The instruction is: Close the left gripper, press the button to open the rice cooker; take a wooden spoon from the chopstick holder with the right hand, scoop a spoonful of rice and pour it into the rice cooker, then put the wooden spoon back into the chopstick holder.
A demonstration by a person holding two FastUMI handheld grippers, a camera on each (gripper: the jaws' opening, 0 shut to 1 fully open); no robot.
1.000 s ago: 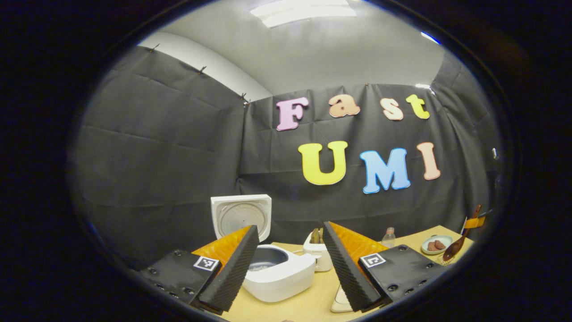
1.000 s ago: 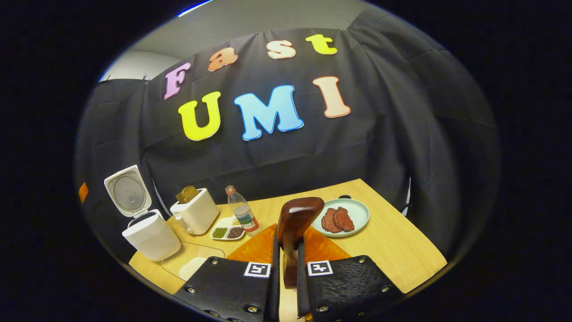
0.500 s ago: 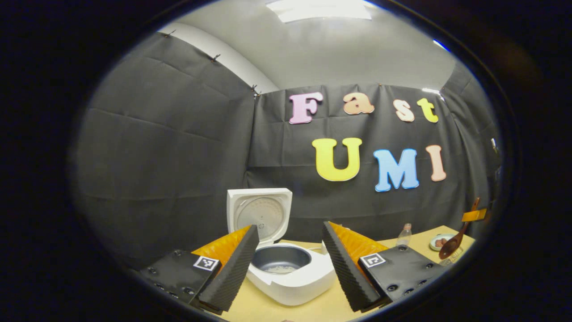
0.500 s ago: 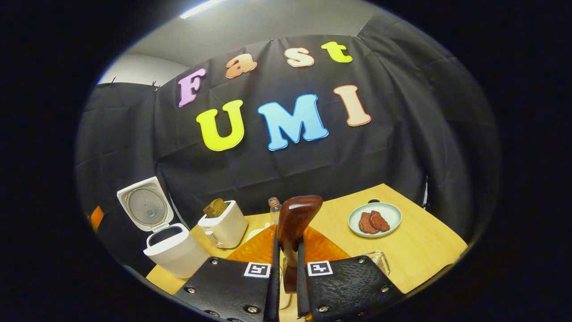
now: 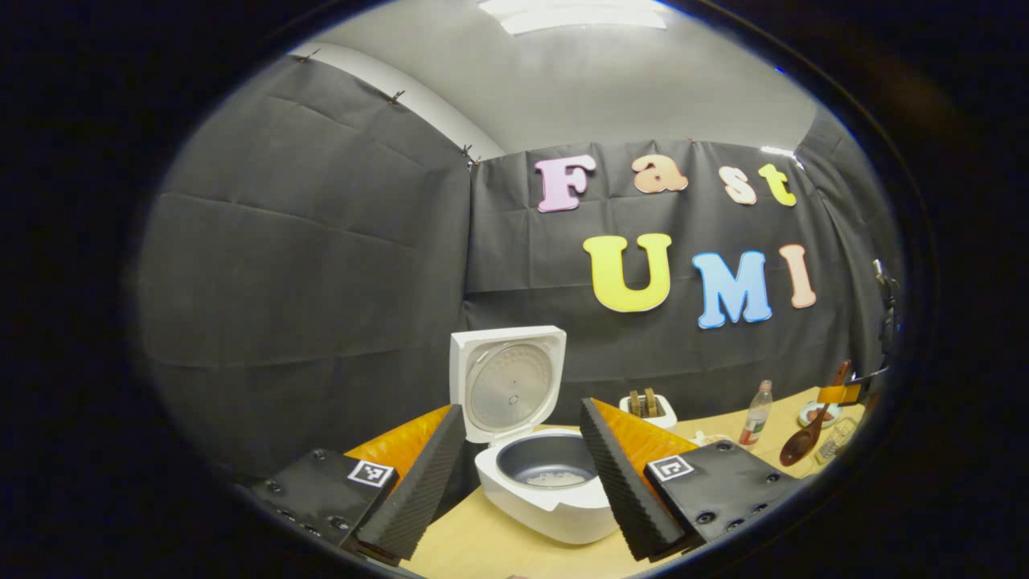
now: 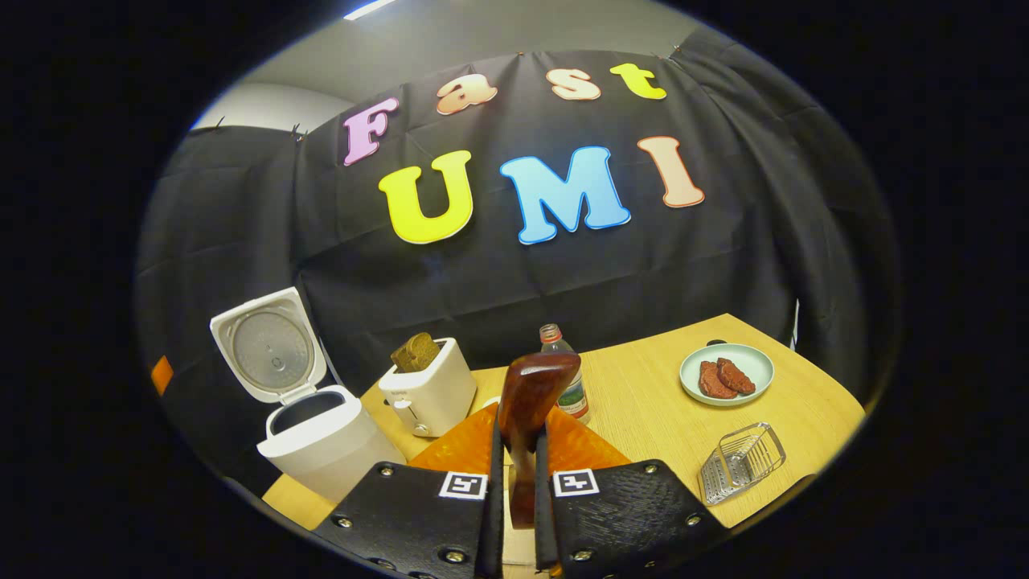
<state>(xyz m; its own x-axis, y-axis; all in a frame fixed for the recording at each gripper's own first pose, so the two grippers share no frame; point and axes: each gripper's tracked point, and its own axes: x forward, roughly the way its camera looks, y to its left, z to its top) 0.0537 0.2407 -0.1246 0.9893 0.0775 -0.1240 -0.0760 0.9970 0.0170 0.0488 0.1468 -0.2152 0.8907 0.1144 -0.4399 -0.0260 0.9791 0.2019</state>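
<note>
Right gripper [image 6: 514,515]: pressed onto the handle of the wooden spoon [image 6: 530,402], both fingers pinching it, bowl end pointing up and away, above the counter [image 6: 659,418].
Left gripper [image 5: 522,474]: spread wide, holding nothing, hanging in front of the rice cooker [image 5: 555,490].
Rice cooker: at the counter's left edge, lid [image 5: 508,382] standing upright and open; a little rice [image 5: 553,479] lies in the pot's bottom.
Wire holder [image 6: 739,462]: lies near the counter's right front edge, well apart from the cooker; likely the spoon's home, though I cannot be sure.
Step, as I judge: rice looks poured; returning the spoon remains.
Risk: the smooth handle may twist or slip in the pinch.
Risk: the light holder may slide or tip if the spoon lands off-centre.
Nearby: toaster [image 6: 430,394], bottle [image 6: 567,378] and plate [image 6: 726,374] behind.
</note>
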